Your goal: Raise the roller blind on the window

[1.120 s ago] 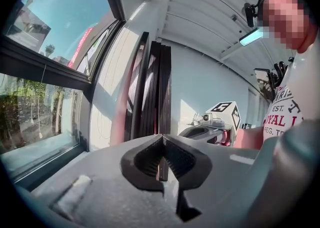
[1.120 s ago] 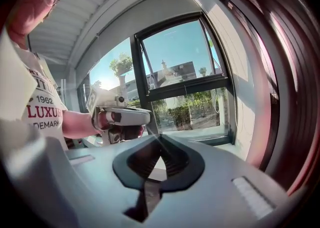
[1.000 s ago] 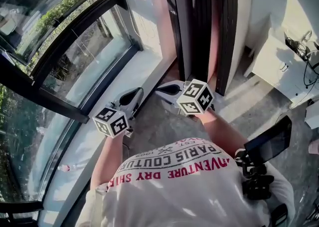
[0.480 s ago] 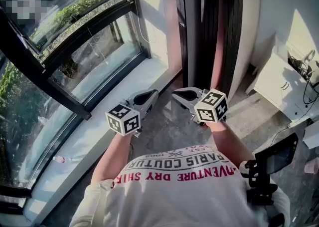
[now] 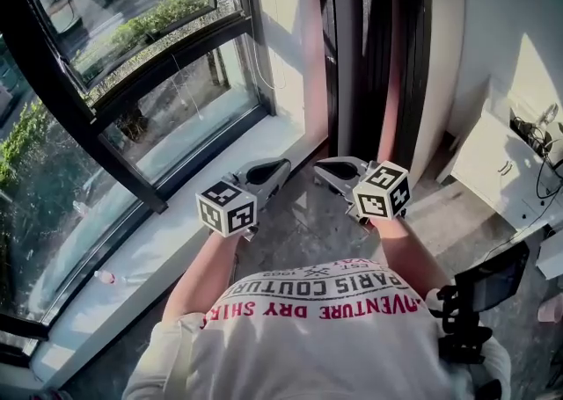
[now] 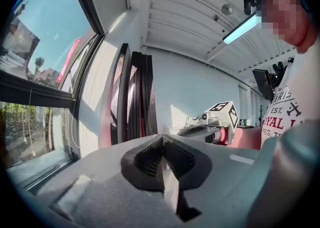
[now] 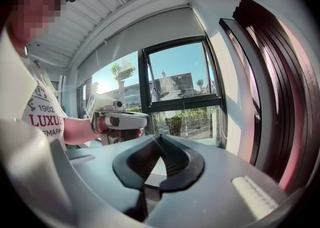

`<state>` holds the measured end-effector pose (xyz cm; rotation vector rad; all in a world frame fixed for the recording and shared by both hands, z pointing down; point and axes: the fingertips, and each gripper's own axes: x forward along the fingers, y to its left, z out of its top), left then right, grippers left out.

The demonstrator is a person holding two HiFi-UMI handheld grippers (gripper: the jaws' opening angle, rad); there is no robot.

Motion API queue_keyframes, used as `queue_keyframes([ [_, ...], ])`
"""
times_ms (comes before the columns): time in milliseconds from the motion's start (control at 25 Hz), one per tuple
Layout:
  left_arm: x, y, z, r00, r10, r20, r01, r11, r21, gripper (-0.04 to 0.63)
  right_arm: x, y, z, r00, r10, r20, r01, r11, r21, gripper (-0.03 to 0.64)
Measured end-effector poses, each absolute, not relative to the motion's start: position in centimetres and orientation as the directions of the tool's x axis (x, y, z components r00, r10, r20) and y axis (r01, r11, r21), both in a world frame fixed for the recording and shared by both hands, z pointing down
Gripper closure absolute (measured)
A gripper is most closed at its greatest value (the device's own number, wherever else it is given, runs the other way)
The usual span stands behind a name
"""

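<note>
So, nothing is underway yet: my left gripper (image 5: 281, 163) and right gripper (image 5: 322, 168) hover near the window (image 5: 158, 64), jaws together and empty. The roller blind (image 7: 140, 34) covers its upper part, and the cord (image 7: 222, 119) hangs ungrasped.

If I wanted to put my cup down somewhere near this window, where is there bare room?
The white windowsill along the window is mostly bare; only a small pink thing lies at its near end. The grey floor between sill and dark panels is open too. The white cabinet carries cables.
</note>
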<state>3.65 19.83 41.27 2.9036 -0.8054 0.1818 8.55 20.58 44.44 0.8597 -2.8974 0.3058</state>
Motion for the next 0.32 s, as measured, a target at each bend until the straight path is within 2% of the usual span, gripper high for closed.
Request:
queue_keyframes([
  [320,3.39,20.22,40.74,0.854,-0.498,0.150,-0.512,-0.856,0.075,0.591,8.42,20.75,43.86,-0.827,-0.542,0.152,-0.561,0.815,-0.148,0.612],
])
